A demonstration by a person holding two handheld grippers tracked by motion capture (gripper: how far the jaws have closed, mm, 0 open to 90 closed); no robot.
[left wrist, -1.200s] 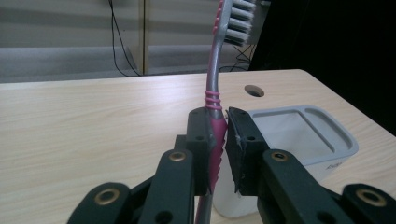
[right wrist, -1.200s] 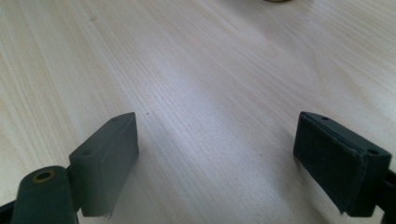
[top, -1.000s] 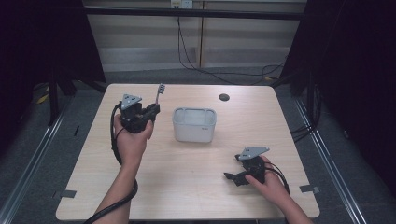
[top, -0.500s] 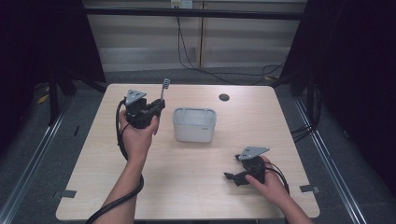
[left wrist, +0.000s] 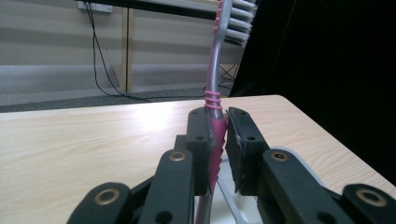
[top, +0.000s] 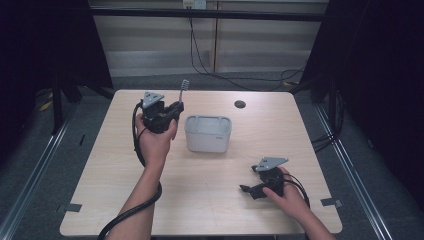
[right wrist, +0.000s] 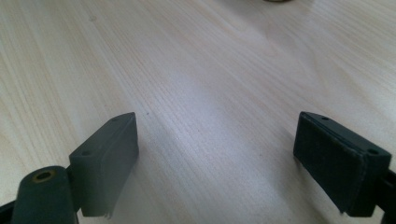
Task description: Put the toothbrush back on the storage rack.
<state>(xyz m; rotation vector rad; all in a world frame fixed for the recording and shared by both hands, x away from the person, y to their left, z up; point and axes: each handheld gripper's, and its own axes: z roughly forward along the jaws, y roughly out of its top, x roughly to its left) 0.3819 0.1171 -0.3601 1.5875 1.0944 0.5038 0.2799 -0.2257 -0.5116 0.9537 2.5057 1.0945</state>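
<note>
One toothbrush [left wrist: 214, 105] stands up in the left tongs [left wrist: 218, 140], which squeeze tight on its pink and grey handle. Its bristle end is cut off at the top of the left gripper view, and its bottom end hides behind the jaws. From above, it is held over the worktop [top: 120, 180], just left of one grey tub [top: 208, 133]. What is inside the tub is hard to see. The right tongs [top: 246, 189] rest low on the worktop, jaws wide apart, holding nothing. One small dark round spot [top: 240, 104] sits far back.
</note>
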